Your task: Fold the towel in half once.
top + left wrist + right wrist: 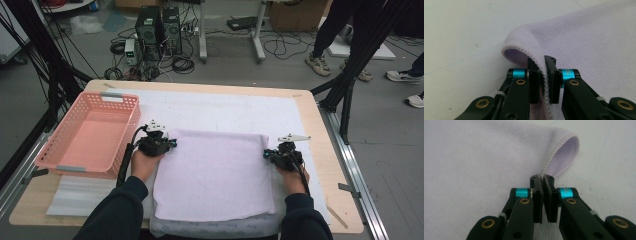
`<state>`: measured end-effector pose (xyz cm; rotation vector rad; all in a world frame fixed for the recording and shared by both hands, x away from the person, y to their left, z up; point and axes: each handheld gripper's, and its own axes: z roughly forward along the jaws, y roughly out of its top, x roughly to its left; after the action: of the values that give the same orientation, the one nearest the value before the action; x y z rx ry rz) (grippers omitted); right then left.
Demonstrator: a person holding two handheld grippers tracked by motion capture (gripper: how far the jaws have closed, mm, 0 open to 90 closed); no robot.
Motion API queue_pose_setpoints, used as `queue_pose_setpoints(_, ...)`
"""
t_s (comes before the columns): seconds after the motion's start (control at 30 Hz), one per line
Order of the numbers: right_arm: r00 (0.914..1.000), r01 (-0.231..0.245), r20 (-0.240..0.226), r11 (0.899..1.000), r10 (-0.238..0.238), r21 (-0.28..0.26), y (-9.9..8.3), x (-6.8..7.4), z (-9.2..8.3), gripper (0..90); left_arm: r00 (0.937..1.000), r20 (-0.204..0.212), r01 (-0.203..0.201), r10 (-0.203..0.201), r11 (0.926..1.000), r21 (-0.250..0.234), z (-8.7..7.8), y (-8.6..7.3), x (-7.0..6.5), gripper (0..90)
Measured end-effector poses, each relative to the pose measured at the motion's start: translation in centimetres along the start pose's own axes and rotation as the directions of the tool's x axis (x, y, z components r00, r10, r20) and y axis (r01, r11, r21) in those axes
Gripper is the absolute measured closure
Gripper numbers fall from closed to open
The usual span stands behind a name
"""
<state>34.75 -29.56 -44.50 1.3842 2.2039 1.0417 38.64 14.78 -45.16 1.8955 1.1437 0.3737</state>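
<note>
The lilac towel [215,175] is lying flat mid-table, long axis running six to twelve o'clock, with the left gripper [543,75] clenching its far-left hemmed corner at ten o'clock and the right gripper [543,192] pinching the far-right corner at two, each equally near, a pink basket [90,132] sitting at nine; no writing is showing.

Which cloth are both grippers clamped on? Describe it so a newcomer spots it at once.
On the wooden table, right of the pink basket, a pale lilac towel lies flat on a white mat. The left gripper and right gripper pinch its far corners. Its lilac tint and stitched hem set it apart from the mat beneath.
</note>
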Motion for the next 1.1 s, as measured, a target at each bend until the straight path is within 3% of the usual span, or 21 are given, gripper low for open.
queue_pose_setpoints(0.07,0.9993,0.032,0.023,0.999,-0.031,-0.017,0.2,0.2,0.2,87.2,0.9997,-0.019,0.017,-0.017,0.9996,-0.021,0.0,0.2,0.3,84.5)
queue_pose_setpoints(0.2,0.9995,0.02,0.026,0.998,-0.018,-0.052,1.0,-0.4,0.7,87.3,0.9979,-0.035,0.053,-0.054,0.9979,-0.038,0.4,0.8,1.1,84.7)
queue_pose_setpoints(0.33,0.9975,0.046,0.057,0.997,-0.042,-0.068,2.4,-0.7,1.4,87.4,0.9959,-0.051,0.071,-0.075,0.995,-0.07,0.7,2.1,1.9,84.7)
queue_pose_setpoints(0.47,0.9968,0.033,0.075,0.995,-0.026,-0.098,4.0,-1.1,2.0,87.3,0.9928,-0.06,0.095,-0.104,0.9863,-0.135,0.9,3.3,2.7,84.6)
queue_pose_setpoints(0.5,0.9966,0.029,0.08,0.994,-0.021,-0.108,4.4,-1.2,2.2,87.3,0.9922,-0.058,0.102,-0.11,0.9861,-0.132,1.0,3.6,2.9,84.6)
queue_pose_setpoints(0.7,0.9947,0.021,0.102,0.992,-0.008,-0.126,6.3,-1.5,3.2,87.2,0.993,-0.083,0.07,-0.084,0.9859,-0.152,1.4,5.1,3.6,84.5)
queue_pose_setpoints(0.87,0.9922,-0.001,0.124,0.991,0.018,-0.132,6.6,-1.8,4.2,87.1,0.9925,-0.086,0.07,-0.087,0.981,-0.181,1.9,5.7,3.6,84.2)
queue_pose_setpoints(0.93,0.9924,-0.016,0.119,0.991,0.032,-0.135,6.5,-2.1,4.5,87.0,0.9933,-0.088,0.059,-0.075,0.9827,-0.176,2.1,5.6,3.5,83.4)
queue_pose_setpoints(1.0,0.9931,-0.038,0.104,0.99,0.053,-0.139,6.4,-2.2,4.7,85.6,0.994,-0.078,0.063,-0.077,0.9842,-0.166,2.3,5.4,3.4,77.9)
queue_pose_setpoints(1.1,0.993,-0.053,0.097,0.989,0.067,-0.136,6.4,-2.1,4.8,72.9,0.9938,-0.066,0.079,-0.09,0.9851,-0.153,2.1,5.4,3.4,56.5)
